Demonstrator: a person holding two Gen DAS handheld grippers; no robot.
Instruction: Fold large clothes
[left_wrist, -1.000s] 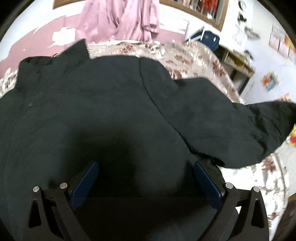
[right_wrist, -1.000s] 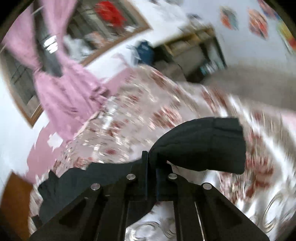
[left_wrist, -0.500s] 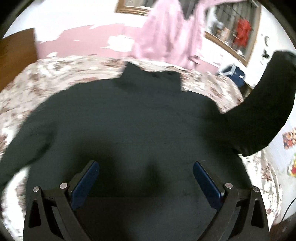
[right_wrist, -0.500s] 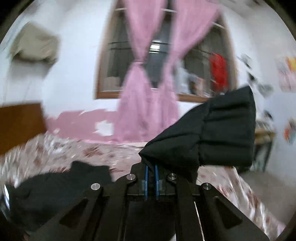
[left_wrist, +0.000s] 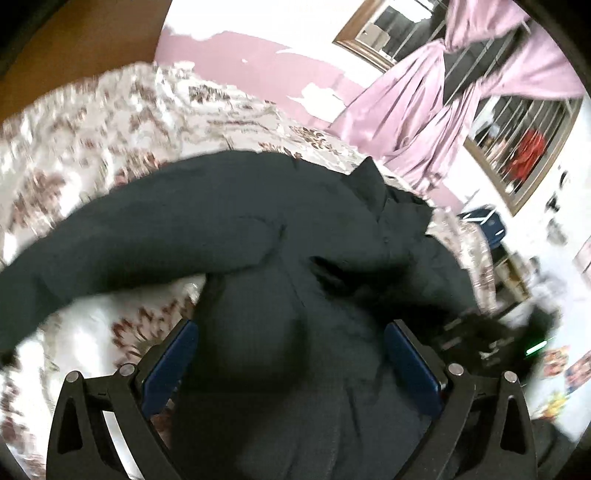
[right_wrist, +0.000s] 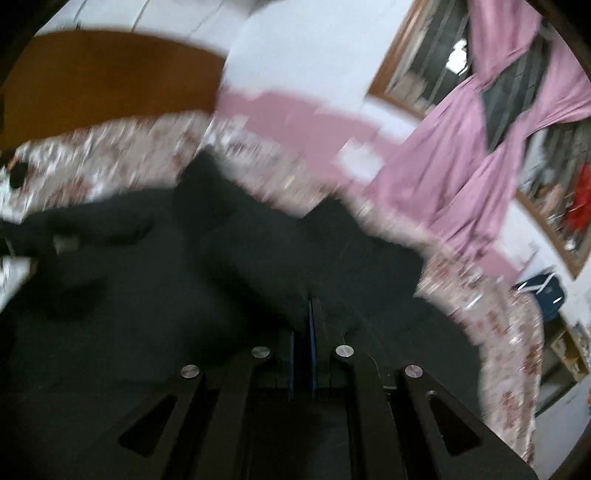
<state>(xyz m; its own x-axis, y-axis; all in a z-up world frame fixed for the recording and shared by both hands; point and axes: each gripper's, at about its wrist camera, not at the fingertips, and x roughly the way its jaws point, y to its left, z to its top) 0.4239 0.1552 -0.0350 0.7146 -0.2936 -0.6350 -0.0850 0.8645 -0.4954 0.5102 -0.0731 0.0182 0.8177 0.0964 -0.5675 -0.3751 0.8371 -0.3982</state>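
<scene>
Carried across, black sleeve (right_wrist: 258, 266) now lies against closed right gripper (right_wrist: 309, 321).

– What lies ahead of the right tongs (right_wrist: 303, 325)?
– A black jacket (right_wrist: 155, 295), spread over a floral bed (right_wrist: 513, 332). The blue pads are pressed together, pinching its dark fabric.
– And behind?
– Pink curtains (right_wrist: 461, 177) at a wood-framed window, blurred.

Black gripper frames (left_wrist: 288, 373), blue-lined jaws, silver screws, seemingly triangular cutouts, right gripper (right_wrist: 303, 332)
</scene>
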